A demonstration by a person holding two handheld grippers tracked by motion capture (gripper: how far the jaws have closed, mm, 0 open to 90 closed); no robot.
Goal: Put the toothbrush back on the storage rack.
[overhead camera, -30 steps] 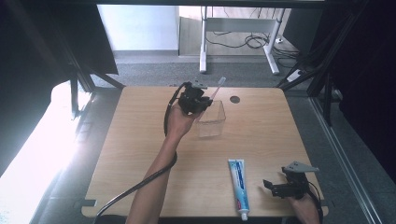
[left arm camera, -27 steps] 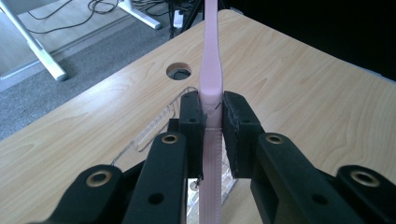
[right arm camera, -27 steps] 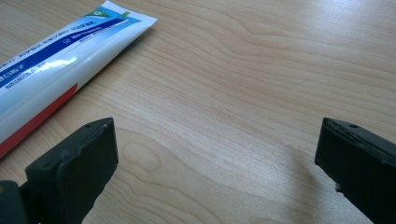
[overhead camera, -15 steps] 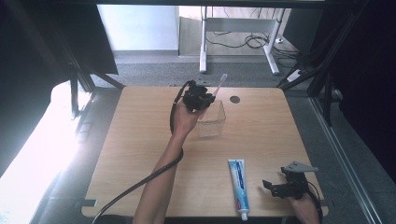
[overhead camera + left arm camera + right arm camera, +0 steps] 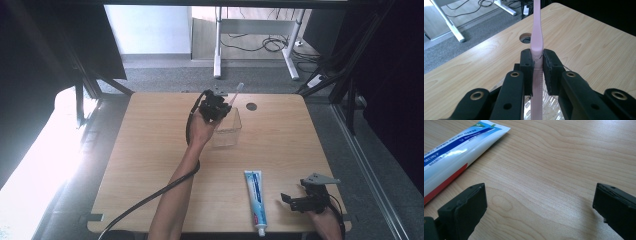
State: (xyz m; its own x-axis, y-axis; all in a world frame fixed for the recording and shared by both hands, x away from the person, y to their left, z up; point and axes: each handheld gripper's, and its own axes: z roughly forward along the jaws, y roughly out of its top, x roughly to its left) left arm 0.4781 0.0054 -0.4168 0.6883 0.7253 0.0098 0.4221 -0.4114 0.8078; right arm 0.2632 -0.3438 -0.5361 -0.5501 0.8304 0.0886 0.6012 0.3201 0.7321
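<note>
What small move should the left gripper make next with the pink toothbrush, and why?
Probably lower it a little further: the left gripper clamps the pink toothbrush above the clear cup, with the brush's lower end already pointing into it.

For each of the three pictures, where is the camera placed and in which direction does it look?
High view: above the person's side, facing forward and down on the table; both forearms enter from below.
Left gripper view: on the left gripper, looking along its jaws, shut on a pink toothbrush above a clear cup.
Right gripper view: on the right gripper, low over the wood, jaws open, beside the toothpaste tube.
Shared: the high view also shows toothbrush, cup, tube and both grippers.
</note>
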